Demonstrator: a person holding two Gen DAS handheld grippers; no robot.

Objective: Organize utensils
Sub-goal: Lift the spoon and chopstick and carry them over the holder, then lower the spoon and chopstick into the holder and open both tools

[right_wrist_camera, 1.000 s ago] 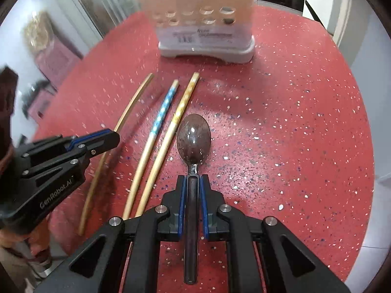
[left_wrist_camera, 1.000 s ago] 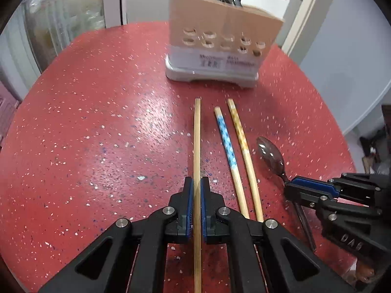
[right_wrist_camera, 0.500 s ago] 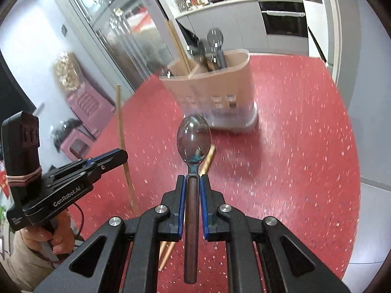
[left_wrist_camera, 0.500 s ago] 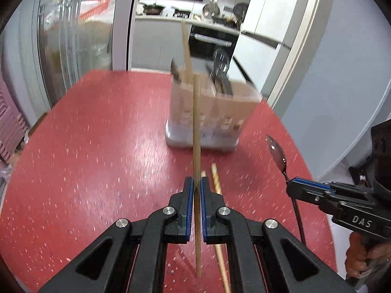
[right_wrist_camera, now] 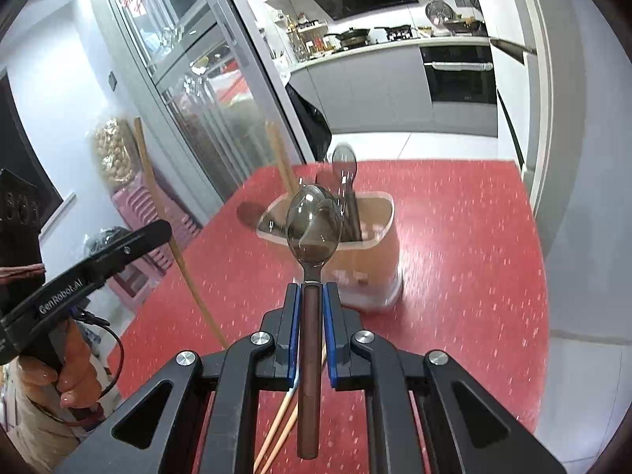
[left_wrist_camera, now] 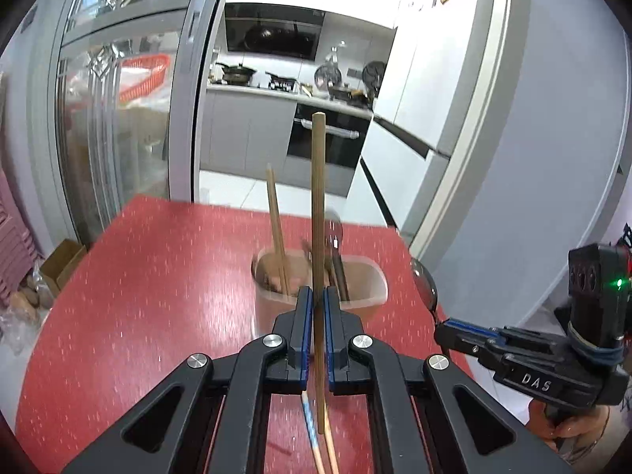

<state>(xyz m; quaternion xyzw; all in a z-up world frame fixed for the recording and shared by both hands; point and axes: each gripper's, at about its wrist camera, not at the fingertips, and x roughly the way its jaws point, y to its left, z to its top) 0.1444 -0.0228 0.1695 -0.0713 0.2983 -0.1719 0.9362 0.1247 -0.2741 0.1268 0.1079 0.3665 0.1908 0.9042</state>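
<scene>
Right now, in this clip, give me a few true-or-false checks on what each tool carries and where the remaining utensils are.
1. The left tool grips a plain wooden chopstick. True.
2. The right tool is open and carries nothing. False: it is shut on a spoon by its brown handle.
3. The utensil holder already contains utensils. True.
4. Both patterned chopsticks stand in the holder. False: they lie on the red table.
</scene>
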